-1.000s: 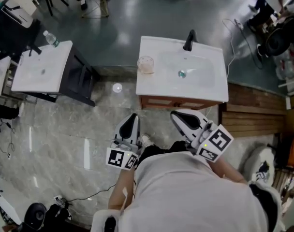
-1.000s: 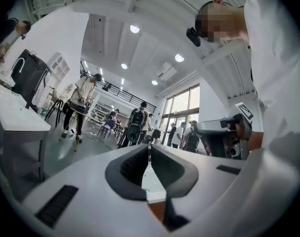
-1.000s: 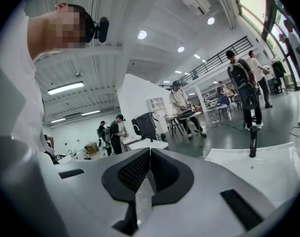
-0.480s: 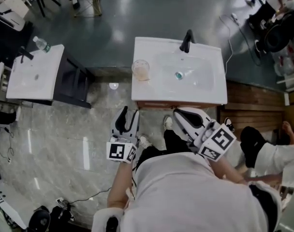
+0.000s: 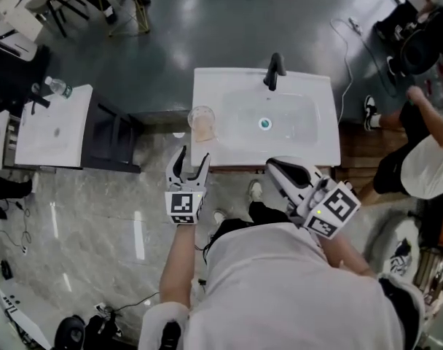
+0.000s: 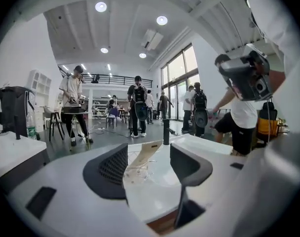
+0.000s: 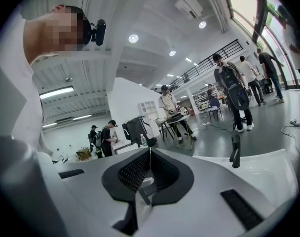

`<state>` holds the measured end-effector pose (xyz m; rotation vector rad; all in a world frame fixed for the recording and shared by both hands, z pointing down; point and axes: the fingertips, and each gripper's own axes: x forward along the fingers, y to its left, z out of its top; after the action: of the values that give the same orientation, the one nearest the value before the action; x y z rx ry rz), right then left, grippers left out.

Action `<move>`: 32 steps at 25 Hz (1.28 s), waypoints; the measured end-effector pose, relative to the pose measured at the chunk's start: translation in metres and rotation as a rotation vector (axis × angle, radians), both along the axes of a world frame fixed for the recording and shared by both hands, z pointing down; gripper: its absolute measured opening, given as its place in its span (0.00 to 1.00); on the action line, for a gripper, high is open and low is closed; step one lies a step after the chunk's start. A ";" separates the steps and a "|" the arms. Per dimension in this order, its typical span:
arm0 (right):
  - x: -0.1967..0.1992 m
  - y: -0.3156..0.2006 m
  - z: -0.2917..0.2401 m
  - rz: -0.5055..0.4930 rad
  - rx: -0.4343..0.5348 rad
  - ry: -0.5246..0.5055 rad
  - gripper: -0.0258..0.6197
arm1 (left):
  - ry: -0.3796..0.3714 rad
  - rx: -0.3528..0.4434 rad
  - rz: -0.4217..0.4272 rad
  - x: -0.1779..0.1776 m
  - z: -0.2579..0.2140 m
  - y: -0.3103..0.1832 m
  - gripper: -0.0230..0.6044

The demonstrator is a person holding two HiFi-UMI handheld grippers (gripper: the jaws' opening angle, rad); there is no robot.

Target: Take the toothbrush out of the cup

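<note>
Two grippers are up at the washstand [image 5: 309, 148], and this looks like the approach step. The left gripper [image 5: 194, 159] is at the front left corner with its jaws opening wide and nothing pressed between the pads. It is lined up on the clear cup [image 5: 202, 125] standing at the left edge near that corner, with the pale toothbrush [image 6: 146, 151] leaning out of it. The right gripper [image 5: 274, 166] hovers at the front edge, jaws closed together on nothing. Next, I'd say one gripper must steady the cup while the other pinches the handle above the rim and lifts it straight out, because that light cup could tip.
</note>
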<state>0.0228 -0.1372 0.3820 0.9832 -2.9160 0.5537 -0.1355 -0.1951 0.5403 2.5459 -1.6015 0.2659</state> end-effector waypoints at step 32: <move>0.062 -0.012 0.009 0.189 -0.040 -0.006 0.09 | -0.121 0.033 0.020 0.013 0.020 -0.065 0.15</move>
<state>0.0844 -0.1488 0.3908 1.2619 -2.8225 0.6196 -0.1221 -0.2599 0.5607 2.6189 -1.6345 0.4059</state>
